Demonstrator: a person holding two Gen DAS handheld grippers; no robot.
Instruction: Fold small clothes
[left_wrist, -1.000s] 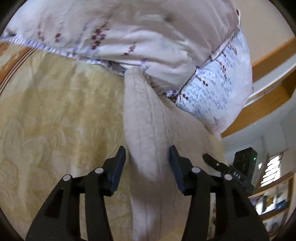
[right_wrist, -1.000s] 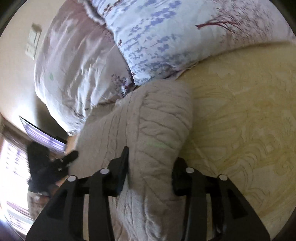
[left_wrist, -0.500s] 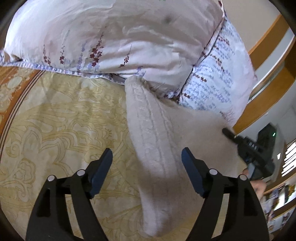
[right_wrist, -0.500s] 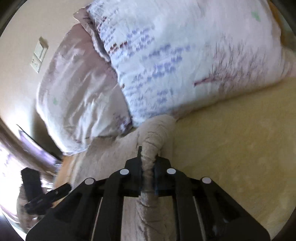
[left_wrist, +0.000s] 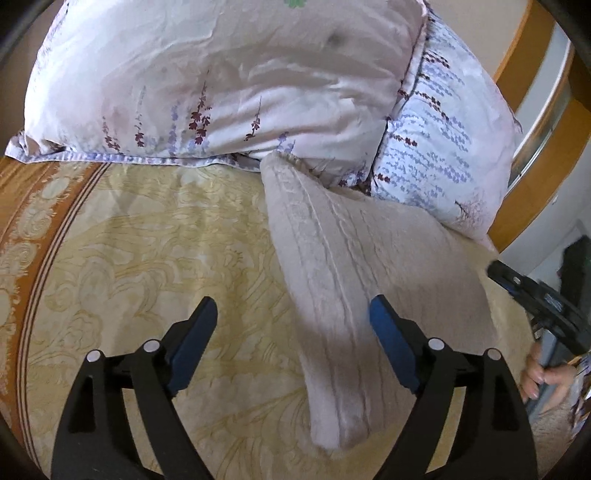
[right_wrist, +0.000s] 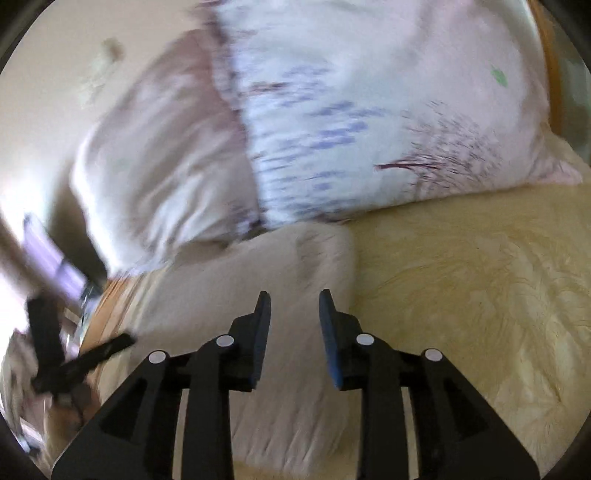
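Observation:
A cream knitted garment (left_wrist: 354, 266) lies folded on the yellow patterned bedspread (left_wrist: 147, 251), its far end against the pillows. My left gripper (left_wrist: 293, 325) is open and empty, raised above the garment's near fold. In the blurred right wrist view the same garment (right_wrist: 258, 266) lies flat below my right gripper (right_wrist: 294, 306), which is open with nothing between the jaws. The right gripper also shows at the right edge of the left wrist view (left_wrist: 532, 299), and the left gripper shows at the left of the right wrist view (right_wrist: 74, 354).
Two floral pillows (left_wrist: 229, 81) (left_wrist: 443, 147) lean at the head of the bed, with a wooden headboard (left_wrist: 532, 155) behind. An orange border (left_wrist: 22, 221) runs along the bedspread's left side. Bedspread extends right of the garment (right_wrist: 480, 295).
My left gripper opened, let go of the garment and pulled back. My right gripper was shut on the garment's fold half a second ago; it has opened and the garment lies flat.

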